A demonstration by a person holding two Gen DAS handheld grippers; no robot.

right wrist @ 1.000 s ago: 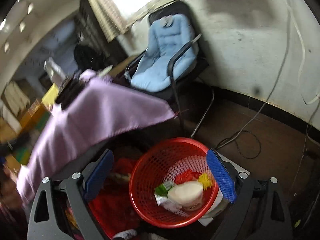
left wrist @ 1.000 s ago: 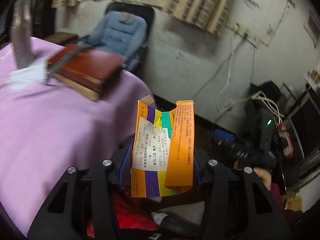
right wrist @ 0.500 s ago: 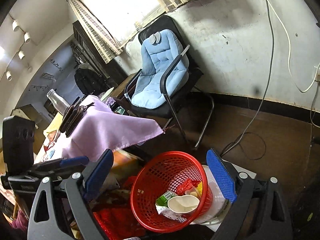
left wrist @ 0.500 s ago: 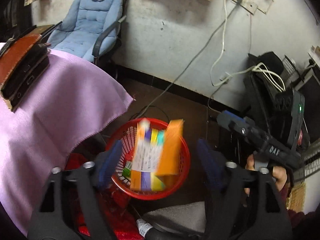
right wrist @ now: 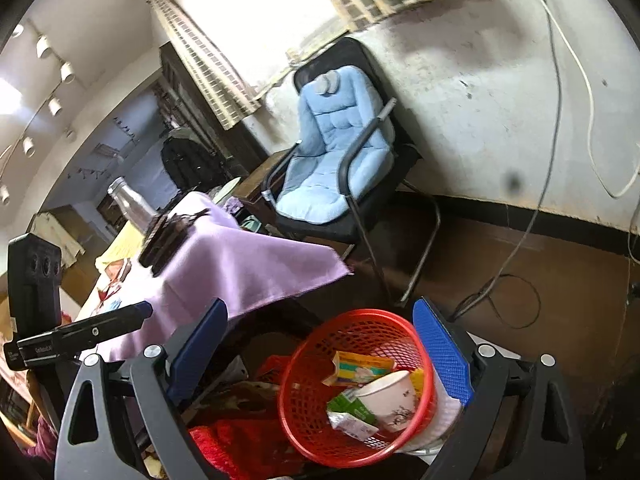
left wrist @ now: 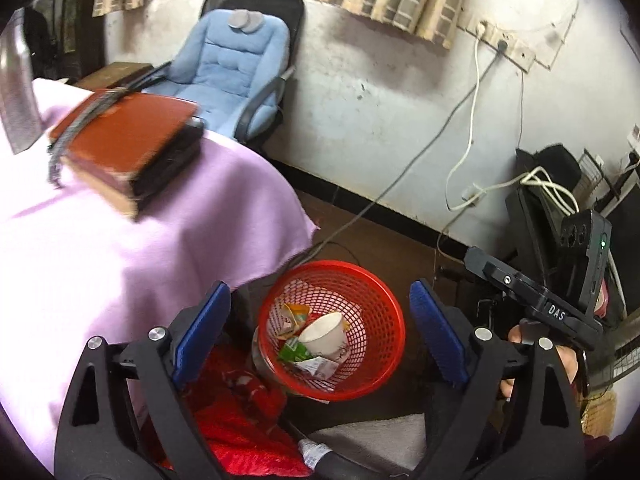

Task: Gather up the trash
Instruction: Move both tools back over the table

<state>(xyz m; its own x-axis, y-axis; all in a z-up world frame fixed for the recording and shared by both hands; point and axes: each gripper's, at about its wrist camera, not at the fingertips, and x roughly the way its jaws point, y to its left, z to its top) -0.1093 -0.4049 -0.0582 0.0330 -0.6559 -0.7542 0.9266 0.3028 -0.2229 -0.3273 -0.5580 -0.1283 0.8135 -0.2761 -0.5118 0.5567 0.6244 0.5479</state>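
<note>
Dropped from the left gripper (left wrist: pixel 320 332) since a second ago, the orange medicine box (left wrist: pixel 292 315) now lies inside the red basket (left wrist: pixel 384 312), against the basket's far-left wall. That gripper's blue pads (left wrist: pixel 200 332) stand wide apart with nothing between them, hanging above the basket. The right gripper (right wrist: pixel 320 360) is likewise spread and empty, its pads (right wrist: pixel 440 356) framing the same basket (right wrist: pixel 304 364) from the other side; it has held this pose through the earlier frames.

Within the basket, a white paper cup (left wrist: pixel 323 336) lies on its side near the middle, touching the orange box. A green wrapper (left wrist: pixel 294 350) and a crumpled white packet (left wrist: pixel 316 368) sit at the near side, just beside the cup. From the right wrist view, the box (right wrist: pixel 360 368) rests toward the far wall, the cup (right wrist: pixel 386 398) toward the right wall.

The basket stands on the floor just beside the corner of a table covered in purple cloth (left wrist: pixel 120 248). A brown book (left wrist: pixel 124 140) lies near the cloth's far edge, with a steel bottle (left wrist: pixel 16 108) at its far left. A blue-cushioned chair (left wrist: pixel 236 60) stands by the wall.
</note>
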